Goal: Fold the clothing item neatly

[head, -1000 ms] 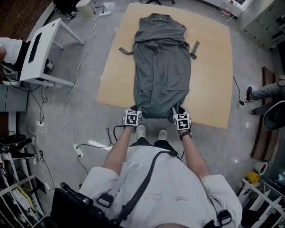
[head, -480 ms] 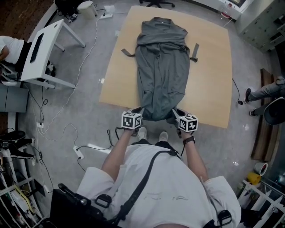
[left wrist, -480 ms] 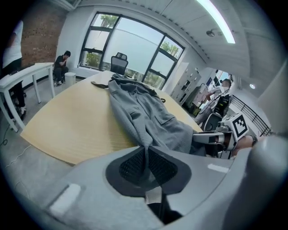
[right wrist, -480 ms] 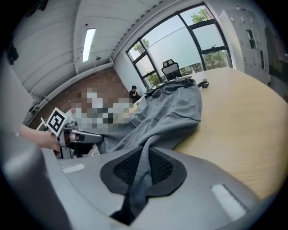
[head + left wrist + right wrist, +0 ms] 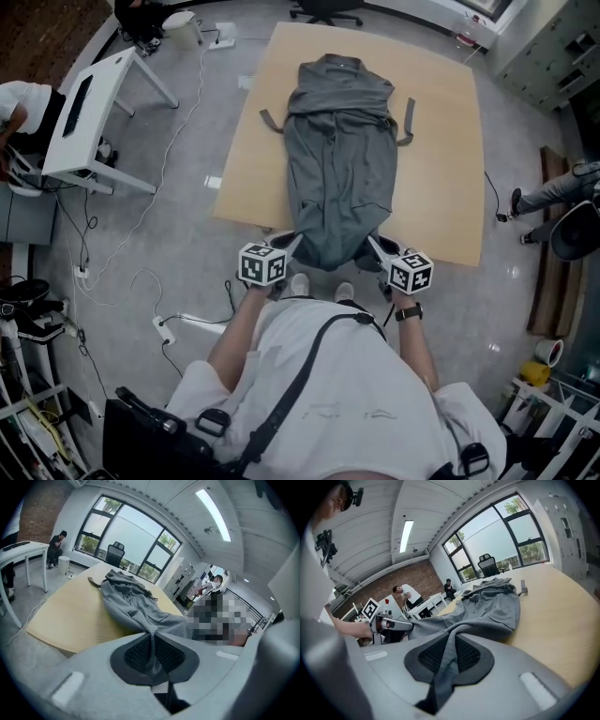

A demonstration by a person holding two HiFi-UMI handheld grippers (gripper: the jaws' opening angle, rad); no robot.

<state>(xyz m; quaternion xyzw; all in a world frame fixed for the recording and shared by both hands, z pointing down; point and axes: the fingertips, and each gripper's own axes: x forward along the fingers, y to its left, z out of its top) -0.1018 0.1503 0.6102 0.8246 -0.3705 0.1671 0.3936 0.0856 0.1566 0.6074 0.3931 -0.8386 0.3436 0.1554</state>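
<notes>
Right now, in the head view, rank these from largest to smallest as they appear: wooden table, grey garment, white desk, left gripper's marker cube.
1. wooden table
2. grey garment
3. white desk
4. left gripper's marker cube, smallest even though it is nearest the camera

My garment point(image 5: 339, 178) is plain grey, the table point(image 5: 441, 187) tan, the upper-left desk point(image 5: 89, 112) white; my cubes point(image 5: 263, 265) bear black-and-white squares.
</notes>
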